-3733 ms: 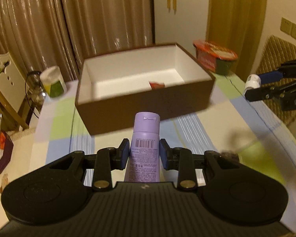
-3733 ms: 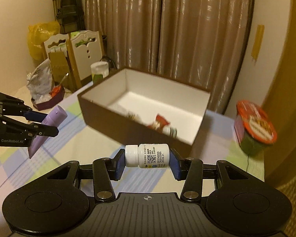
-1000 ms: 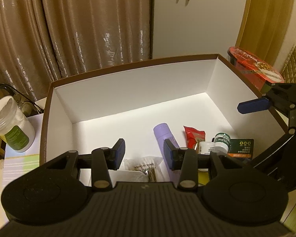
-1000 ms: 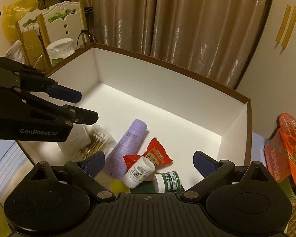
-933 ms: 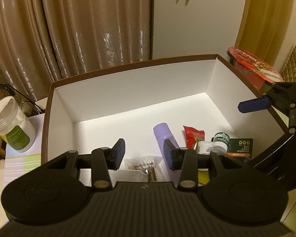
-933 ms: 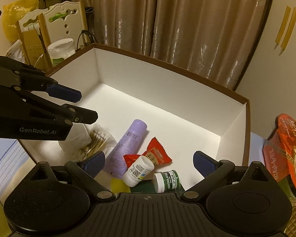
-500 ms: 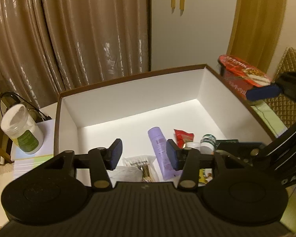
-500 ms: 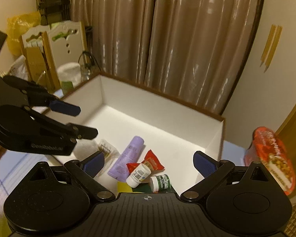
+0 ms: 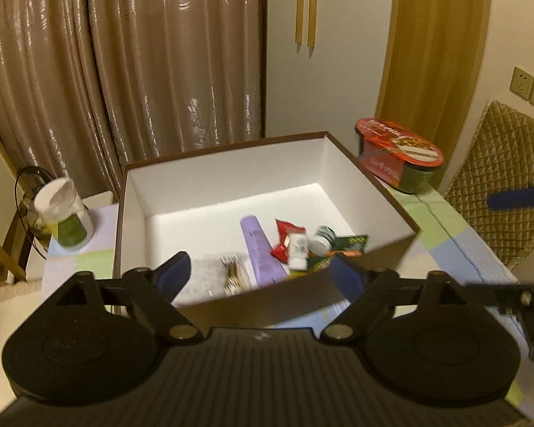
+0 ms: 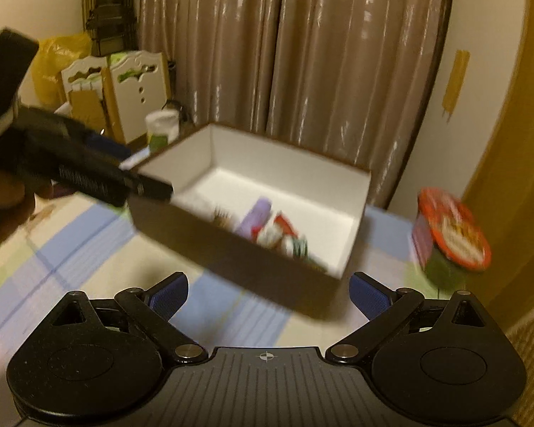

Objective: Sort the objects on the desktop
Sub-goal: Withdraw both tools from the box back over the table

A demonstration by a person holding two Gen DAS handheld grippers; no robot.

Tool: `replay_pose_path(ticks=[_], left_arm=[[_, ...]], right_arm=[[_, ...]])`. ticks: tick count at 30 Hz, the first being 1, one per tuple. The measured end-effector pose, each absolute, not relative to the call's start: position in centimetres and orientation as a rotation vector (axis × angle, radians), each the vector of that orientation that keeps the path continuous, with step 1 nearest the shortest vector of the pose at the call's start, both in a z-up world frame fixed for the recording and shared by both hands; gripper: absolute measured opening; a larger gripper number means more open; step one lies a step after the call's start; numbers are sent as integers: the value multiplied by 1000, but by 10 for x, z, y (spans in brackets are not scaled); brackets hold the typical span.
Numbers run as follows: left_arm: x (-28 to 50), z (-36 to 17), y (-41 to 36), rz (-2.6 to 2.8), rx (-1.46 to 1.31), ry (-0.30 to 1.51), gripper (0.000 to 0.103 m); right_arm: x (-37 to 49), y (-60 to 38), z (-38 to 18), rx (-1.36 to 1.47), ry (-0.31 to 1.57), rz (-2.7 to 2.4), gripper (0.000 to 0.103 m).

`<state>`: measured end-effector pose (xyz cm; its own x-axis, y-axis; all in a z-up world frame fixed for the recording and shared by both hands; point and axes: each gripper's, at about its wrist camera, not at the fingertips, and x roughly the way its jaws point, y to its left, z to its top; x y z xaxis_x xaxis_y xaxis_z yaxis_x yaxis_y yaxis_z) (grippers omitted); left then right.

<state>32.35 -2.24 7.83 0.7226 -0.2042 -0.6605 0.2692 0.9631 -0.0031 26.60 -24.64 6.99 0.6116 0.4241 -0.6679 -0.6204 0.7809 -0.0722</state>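
- On the bench (image 9: 455, 235), covered with a cloth of pale blue, green and cream squares, stands a brown box (image 9: 252, 297) with white inner walls, open at the top.
- Inside the box, along its near wall, lie the sorted things: a lilac tube (image 9: 258, 247) lying flat with its cap toward the far wall, a red snack packet (image 9: 284, 238) just beside it, a small white bottle (image 9: 298, 249) touching the packet, a green-labelled bottle (image 9: 323, 240) next to that, and a dark green card (image 9: 350, 242) at the right end.
- To the left of the tube is a clear bag of cotton swabs (image 9: 228, 272), partly hidden by the near wall.
- The left claw (image 9: 258, 274) is spread wide and empty, its blue pads level with the box's near wall as seen from the left wrist.
- The right claw (image 10: 268, 293) is likewise wide apart and holds nothing; it sits before the box's near corner, above the cloth.
- In the right wrist view the box contents are blurred; the left claw's arm crosses in from the left, over the box's left corner.
- A red-lidded noodle bowl (image 9: 398, 154) stands on the bench to the right of the box, apart from it.
- A white-lidded jar (image 9: 62, 219) with a green label stands to the left of the box.
- Brown curtains (image 9: 124, 71) hang behind the bench.
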Motion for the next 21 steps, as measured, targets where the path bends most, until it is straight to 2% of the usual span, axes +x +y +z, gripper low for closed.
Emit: replay_pose_path(ticks=[2,8,21], left_arm=[[306,75,-24,-257,89,726,94],[249,55,-34,-252,68,784,102],[137,14,-66,-219,71,883,102]], right_arm=[[249,-259,60,-305,710,605,99],[203,-297,27,-272,810,577,99],[139,-326,-6,-326,881,631,99]])
